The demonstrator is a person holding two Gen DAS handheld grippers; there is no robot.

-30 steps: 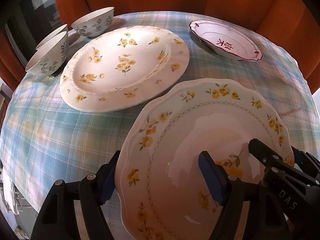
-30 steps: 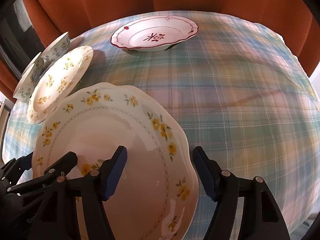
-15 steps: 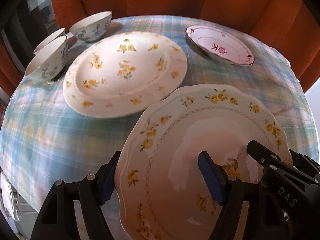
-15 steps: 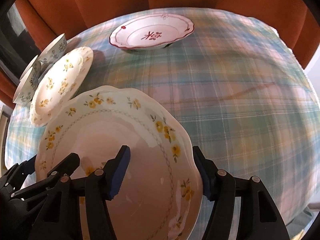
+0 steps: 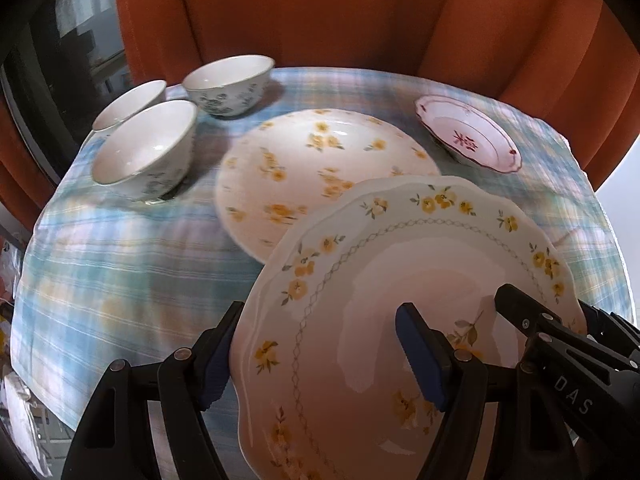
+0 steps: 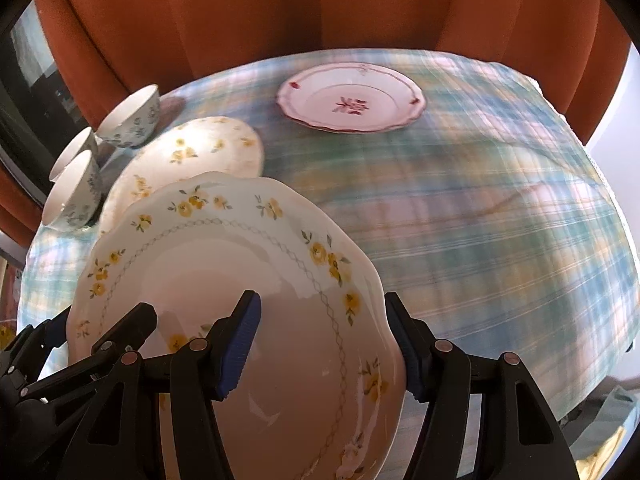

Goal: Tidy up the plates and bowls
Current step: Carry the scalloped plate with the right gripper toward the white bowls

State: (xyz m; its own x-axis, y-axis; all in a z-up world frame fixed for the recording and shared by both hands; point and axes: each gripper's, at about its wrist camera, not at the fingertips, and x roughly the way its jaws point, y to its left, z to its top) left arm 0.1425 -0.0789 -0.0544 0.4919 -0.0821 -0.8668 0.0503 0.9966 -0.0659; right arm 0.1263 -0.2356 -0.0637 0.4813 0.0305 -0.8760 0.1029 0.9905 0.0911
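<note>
Both grippers hold one scalloped plate with yellow flowers [image 5: 360,280] [image 6: 208,264] in the air above the table. My left gripper [image 5: 316,356] is shut on its left rim, one finger under and one over. My right gripper [image 6: 324,344] is shut on its right rim the same way. Its far edge overlaps a round yellow-flowered plate [image 5: 320,168] [image 6: 192,152] lying on the cloth. A red-trimmed plate [image 5: 468,140] [image 6: 352,98] lies at the back right. Three blue-patterned bowls [image 5: 148,156] [image 6: 72,196] stand at the back left.
The table wears a blue-green plaid cloth [image 5: 120,248] [image 6: 500,216]. Orange curtains [image 5: 320,12] hang right behind it. A dark window [image 5: 72,48] is at the left. The table's edges drop off at left and right.
Both grippers have lifted the scalloped plate and carried it up and back; it now overlaps the round flowered plate. The table looks farther away and blurred.
</note>
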